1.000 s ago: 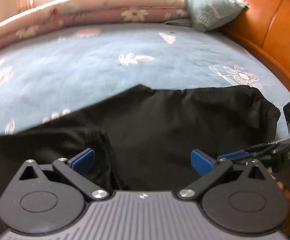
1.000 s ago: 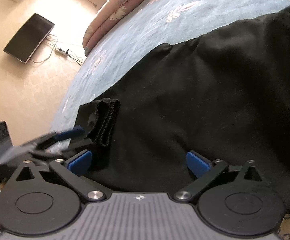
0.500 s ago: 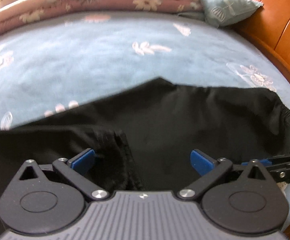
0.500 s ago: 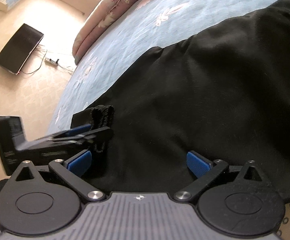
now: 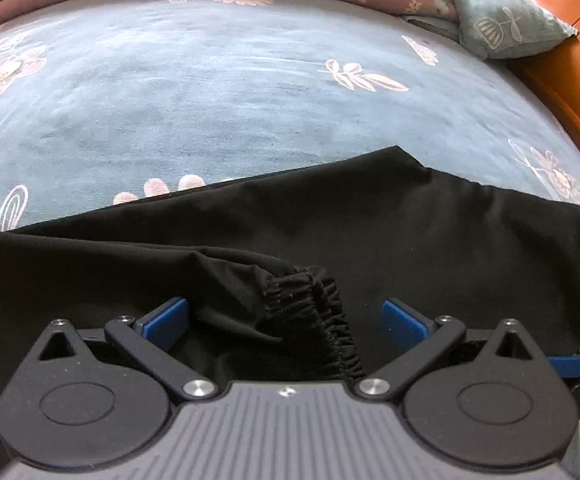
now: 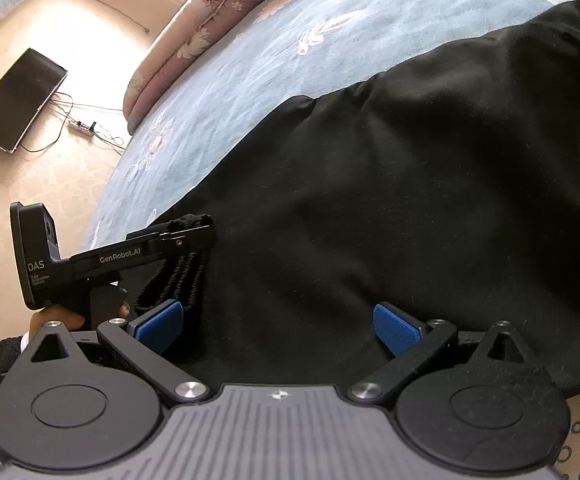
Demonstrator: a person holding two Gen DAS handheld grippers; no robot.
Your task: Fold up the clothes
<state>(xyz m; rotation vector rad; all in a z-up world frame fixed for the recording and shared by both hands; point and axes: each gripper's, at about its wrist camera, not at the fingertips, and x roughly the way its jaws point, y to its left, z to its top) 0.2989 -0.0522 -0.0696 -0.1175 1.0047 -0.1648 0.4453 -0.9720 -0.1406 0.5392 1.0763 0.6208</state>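
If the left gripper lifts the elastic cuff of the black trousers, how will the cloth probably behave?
The black trousers look thin and limp, lying in soft wrinkles on the bed sheet, so they would likely sag and trail. The gathered cuff is thicker, probably easy to pinch. The left gripper stands open around it.

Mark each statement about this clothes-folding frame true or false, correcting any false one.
1. The black garment lies on a blue floral bedspread. True.
2. The left gripper is clamped shut. False: its jaws are spread, with the elastic cuff between them.
3. The right gripper is open over black fabric. True.
4. A pillow lies on the garment. False: it sits apart, by the wooden headboard.
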